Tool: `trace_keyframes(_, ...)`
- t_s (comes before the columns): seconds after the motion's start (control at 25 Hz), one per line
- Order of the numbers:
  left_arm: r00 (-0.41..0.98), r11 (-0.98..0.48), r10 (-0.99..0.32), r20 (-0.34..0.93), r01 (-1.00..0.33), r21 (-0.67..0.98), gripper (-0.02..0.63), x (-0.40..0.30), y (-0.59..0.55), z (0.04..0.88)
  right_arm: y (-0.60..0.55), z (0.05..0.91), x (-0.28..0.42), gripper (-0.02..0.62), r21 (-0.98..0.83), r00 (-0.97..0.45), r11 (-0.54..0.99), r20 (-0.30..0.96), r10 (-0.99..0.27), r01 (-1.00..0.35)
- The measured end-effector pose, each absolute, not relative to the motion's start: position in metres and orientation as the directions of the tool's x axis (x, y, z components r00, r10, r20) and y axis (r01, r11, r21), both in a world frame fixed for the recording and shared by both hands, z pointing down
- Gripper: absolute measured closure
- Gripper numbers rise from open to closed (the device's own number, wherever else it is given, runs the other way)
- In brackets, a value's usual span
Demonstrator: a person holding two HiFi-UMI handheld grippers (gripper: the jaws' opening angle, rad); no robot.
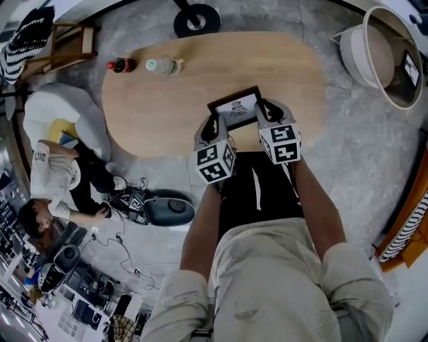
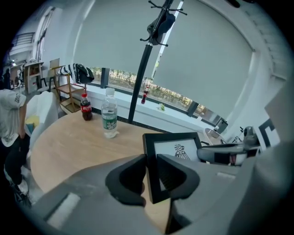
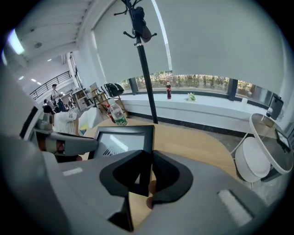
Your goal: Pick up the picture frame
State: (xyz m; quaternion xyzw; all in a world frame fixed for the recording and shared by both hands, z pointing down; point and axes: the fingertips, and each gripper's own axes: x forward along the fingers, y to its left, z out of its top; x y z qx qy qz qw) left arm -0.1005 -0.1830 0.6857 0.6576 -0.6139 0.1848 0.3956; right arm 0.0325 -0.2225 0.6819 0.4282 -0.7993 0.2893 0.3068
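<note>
Grey stone floor under an oval wooden table point(image 1: 167, 93), head view. Picture frame point(image 1: 237, 107) held over the table's near edge, black border, white sheet with a dark print facing up and toward the far side. Left tool point(image 1: 212, 127) clamped on the frame's left side, right tool point(image 1: 266, 112) on its right side, marker cubes toward the camera. At the table's far left edge: cola bottle point(image 1: 120, 65) and water bottle point(image 1: 162, 65), side by side. Off the table's left, low on the floor: seated person point(image 1: 57, 180). Beyond the table's far edge: round base of a coat stand point(image 1: 196, 20).

Left tool view. Left tool point(image 2: 149, 176) narrow, pads pressed on the left bar of the picture frame point(image 2: 177, 142), frame upright and a little tilted, lower corner above the table point(image 2: 69, 147). Water bottle point(image 2: 109, 114) and cola bottle point(image 2: 86, 108) upright at the table's far edge.

Right tool view. Right tool point(image 3: 149, 176) narrow, closed on the right bar of the picture frame point(image 3: 124, 137), table point(image 3: 193, 142) below and behind. Coat stand point(image 3: 144, 69) past the table's far edge.
</note>
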Motion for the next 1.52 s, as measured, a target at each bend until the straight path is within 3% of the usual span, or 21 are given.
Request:
trace_keyframes(0.72, 0.132, -0.013, -0.855, 0.501, -0.972, 0.233, 0.520, -0.121, -0.227, 0.511, -0.265, 0.504, 0.012, 0.522, -0.104, -0.502, 0.531, 0.515, -0.694, -0.841)
trace_keyframes(1.52, 0.131, -0.119, -0.980, 0.152, -0.989, 0.091, 0.520, -0.121, -0.257, 0.330, -0.289, 0.322, 0.012, 0.520, 0.055, -0.533, 0.550, 0.179, -0.827, -0.834)
